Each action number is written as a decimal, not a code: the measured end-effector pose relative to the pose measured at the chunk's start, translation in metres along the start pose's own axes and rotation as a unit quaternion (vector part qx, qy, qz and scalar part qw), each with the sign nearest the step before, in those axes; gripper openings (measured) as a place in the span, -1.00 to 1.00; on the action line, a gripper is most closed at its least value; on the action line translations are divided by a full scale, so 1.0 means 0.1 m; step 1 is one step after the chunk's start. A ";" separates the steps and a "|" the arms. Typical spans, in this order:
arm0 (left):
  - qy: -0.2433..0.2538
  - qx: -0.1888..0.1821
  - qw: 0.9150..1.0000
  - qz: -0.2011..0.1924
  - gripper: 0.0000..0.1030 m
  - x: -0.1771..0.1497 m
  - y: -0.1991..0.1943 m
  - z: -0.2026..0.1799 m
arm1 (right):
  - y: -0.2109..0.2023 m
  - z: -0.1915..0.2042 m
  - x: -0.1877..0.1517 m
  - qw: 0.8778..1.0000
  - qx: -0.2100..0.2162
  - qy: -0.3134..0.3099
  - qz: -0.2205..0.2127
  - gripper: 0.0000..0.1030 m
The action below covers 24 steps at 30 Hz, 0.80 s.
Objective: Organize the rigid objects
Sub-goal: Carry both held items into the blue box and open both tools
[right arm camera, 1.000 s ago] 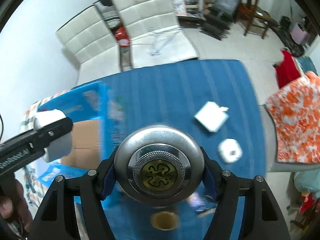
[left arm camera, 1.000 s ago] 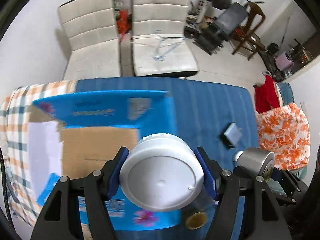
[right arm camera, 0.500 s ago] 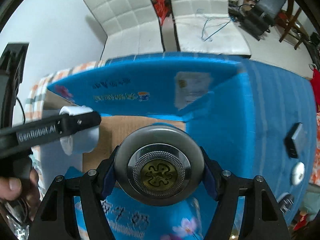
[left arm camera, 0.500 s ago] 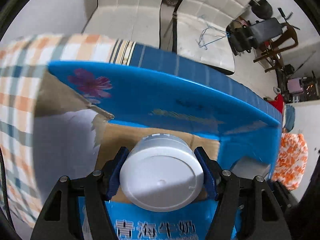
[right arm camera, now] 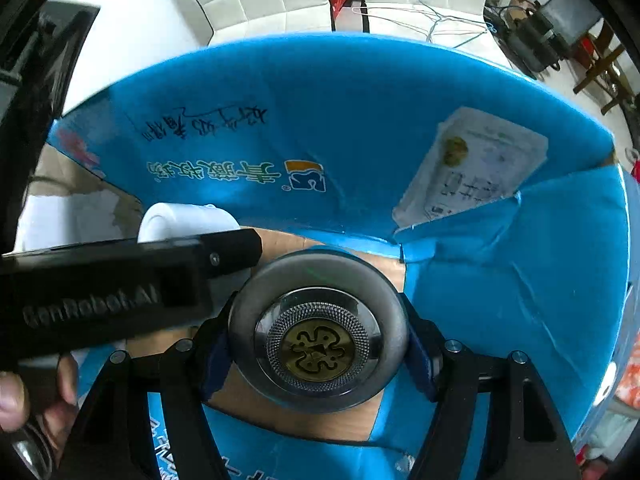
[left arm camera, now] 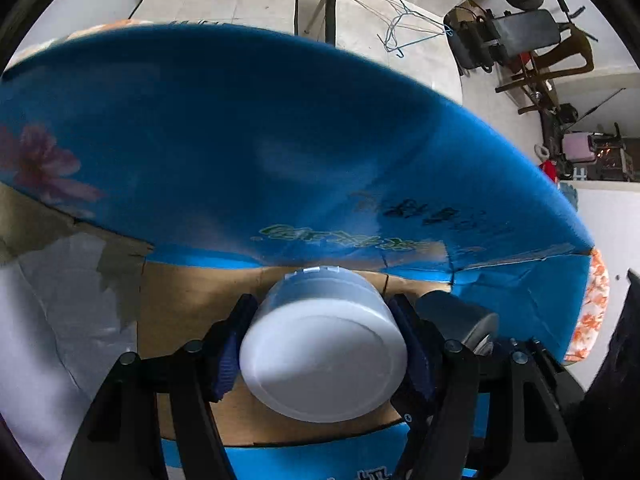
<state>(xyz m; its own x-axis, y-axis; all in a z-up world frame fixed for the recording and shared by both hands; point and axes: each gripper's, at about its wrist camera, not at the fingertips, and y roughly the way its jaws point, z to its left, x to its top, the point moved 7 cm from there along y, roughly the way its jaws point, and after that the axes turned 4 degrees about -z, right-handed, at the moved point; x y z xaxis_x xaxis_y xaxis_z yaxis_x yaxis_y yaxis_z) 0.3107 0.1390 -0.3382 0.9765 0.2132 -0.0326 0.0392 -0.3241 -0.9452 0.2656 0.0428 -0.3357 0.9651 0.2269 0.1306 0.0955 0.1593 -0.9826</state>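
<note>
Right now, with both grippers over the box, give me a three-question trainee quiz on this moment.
1. True or false: the left gripper is shut on a white plastic jar.
2. What is the right gripper holding? A) a glass cup B) a round metal tin C) a charger
3. Fill in: both items hang over the open blue ______ box, whose brown floor shows beneath them.

Key: 1 true; 2 B; 3 cardboard
</note>
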 end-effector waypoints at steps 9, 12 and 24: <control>0.011 0.033 0.999 -0.002 0.28 0.01 -0.01 0.01 | 0.13 0.03 0.09 1.000 0.004 0.017 0.017 0.45; 0.014 0.045 0.999 0.007 0.41 0.02 -0.02 -0.03 | 0.18 -0.03 0.24 0.999 -0.002 0.025 0.027 0.51; 0.058 0.105 0.990 -0.070 1.00 -0.25 -0.67 0.12 | -0.20 -0.07 -0.09 0.998 -0.039 0.054 0.005 0.89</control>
<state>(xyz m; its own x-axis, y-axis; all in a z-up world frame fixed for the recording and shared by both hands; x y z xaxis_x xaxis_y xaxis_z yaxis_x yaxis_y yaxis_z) 0.2809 0.1664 -0.2775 0.9828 0.1319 0.1291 0.1424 -0.0977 -0.9850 0.2572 0.0307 -0.3181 0.9862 0.1233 0.1102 0.1005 0.0820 -0.9916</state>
